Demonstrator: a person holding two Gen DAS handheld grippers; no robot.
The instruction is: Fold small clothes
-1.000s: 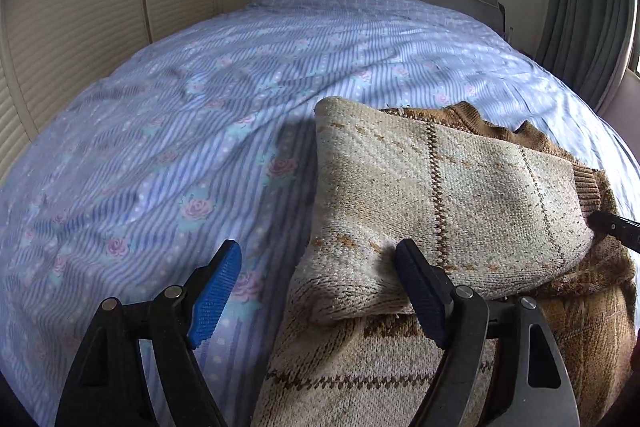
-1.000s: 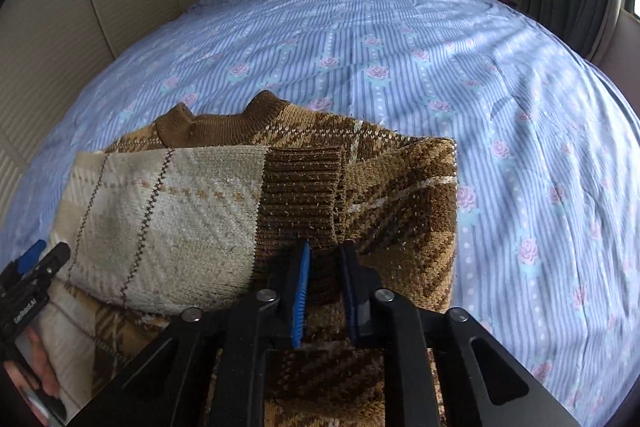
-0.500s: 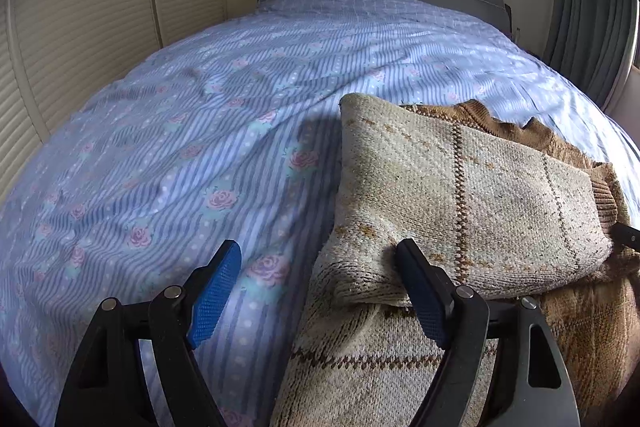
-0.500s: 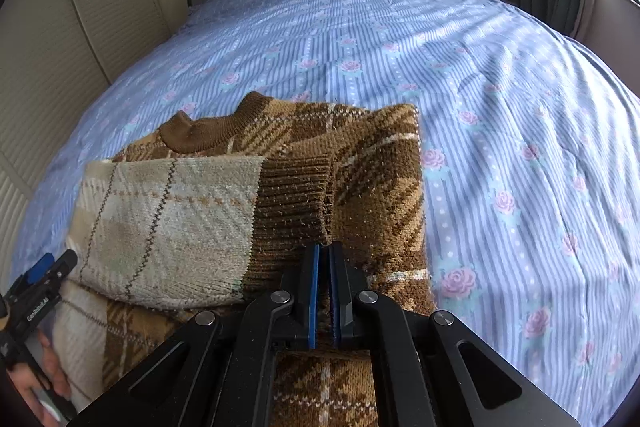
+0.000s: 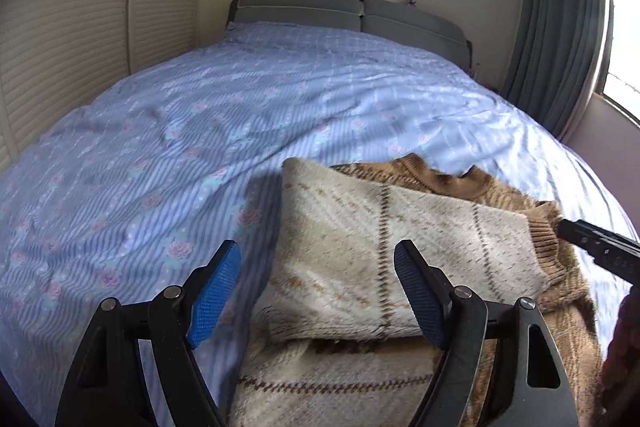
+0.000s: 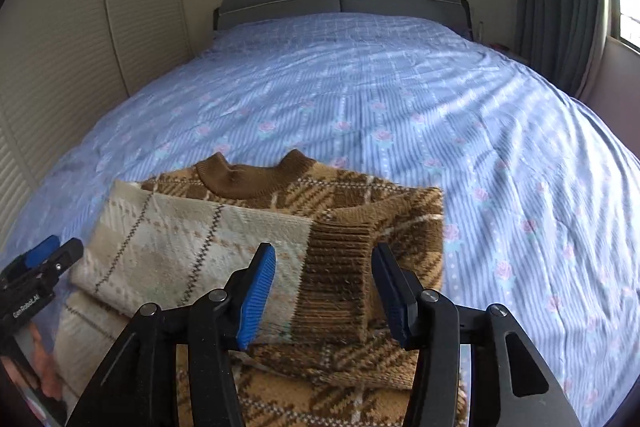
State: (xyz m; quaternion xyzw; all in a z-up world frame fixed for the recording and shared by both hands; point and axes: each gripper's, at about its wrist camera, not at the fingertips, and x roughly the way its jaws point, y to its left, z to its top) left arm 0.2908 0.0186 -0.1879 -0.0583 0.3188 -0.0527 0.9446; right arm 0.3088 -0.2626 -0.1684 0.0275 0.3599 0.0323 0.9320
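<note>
Gaping wide, your right gripper (image 6: 322,293) has jaws that grip nothing and frame the ribbed brown cuff (image 6: 340,267) of the folded-over cream sleeve (image 6: 192,251). Your left gripper (image 5: 318,291) likewise stands wide with nothing held, above that sleeve's near-left edge. The brown-and-cream plaid knitted sweater (image 6: 360,203) lies on the bed's blue striped rose-print sheet (image 6: 400,99), collar toward the grey headboard (image 6: 340,1).

White lettering "GenRobot.AI" runs along the black body of the left gripper (image 6: 38,269), at the right wrist view's left edge.
</note>
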